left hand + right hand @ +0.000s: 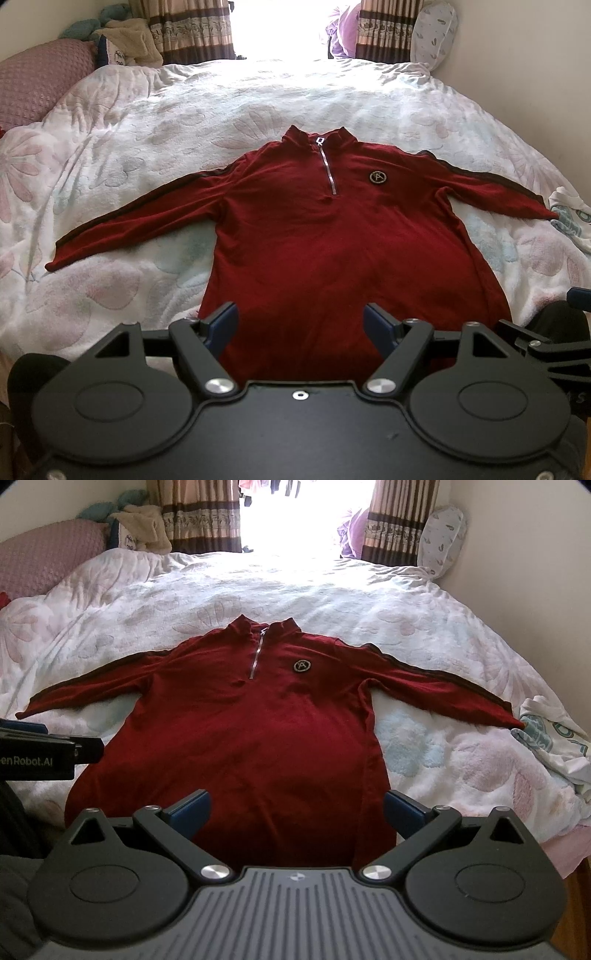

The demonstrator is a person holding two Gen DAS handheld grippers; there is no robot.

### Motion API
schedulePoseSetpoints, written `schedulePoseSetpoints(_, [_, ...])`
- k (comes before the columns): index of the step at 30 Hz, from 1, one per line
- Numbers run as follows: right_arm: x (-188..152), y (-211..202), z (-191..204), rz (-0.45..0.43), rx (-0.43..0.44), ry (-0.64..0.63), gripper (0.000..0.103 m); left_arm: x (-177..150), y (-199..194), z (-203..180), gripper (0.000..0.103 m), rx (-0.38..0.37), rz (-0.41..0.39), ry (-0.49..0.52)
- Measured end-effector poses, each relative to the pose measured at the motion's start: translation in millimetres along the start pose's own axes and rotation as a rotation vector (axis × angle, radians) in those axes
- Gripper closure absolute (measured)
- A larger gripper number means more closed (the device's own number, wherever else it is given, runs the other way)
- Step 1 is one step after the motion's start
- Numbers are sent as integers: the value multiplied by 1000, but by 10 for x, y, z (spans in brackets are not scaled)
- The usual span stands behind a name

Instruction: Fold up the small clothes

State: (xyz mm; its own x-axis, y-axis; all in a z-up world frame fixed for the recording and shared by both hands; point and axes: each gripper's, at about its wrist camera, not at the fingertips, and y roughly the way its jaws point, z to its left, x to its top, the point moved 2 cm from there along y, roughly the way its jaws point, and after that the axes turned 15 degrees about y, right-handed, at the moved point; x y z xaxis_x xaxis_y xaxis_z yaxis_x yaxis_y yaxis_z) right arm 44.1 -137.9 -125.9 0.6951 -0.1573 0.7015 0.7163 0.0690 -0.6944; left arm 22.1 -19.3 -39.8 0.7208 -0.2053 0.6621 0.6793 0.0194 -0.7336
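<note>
A red pullover (314,240) lies flat, front up, on a flowered blanket (147,122), sleeves spread to both sides. The left gripper (300,325) hovers with jaws wide apart and empty, the pullover's hem just ahead between them. The right gripper (297,808) is likewise spread and empty above the hem. A white garment (554,738) lies beyond the right sleeve's cuff.

A dark red zip-neck top (325,236) (round chest badge, dark-striped sleeves) lies flat, front up, sleeves spread wide, its hem nearest the tool.
</note>
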Motion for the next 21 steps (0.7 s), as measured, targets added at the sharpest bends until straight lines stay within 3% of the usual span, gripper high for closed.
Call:
schedulePoseSetpoints(9, [3, 35, 11, -12, -8, 0, 0, -22, 29, -11, 27, 2, 3, -20])
schedulePoseSetpoints(15, [61, 205, 61, -77, -26, -55, 0, -116, 74, 59, 27, 11, -63, -86])
schedulePoseSetpoints(21, [162, 507, 202, -23, -45, -80, 0, -181, 349, 229, 27, 24, 0, -157])
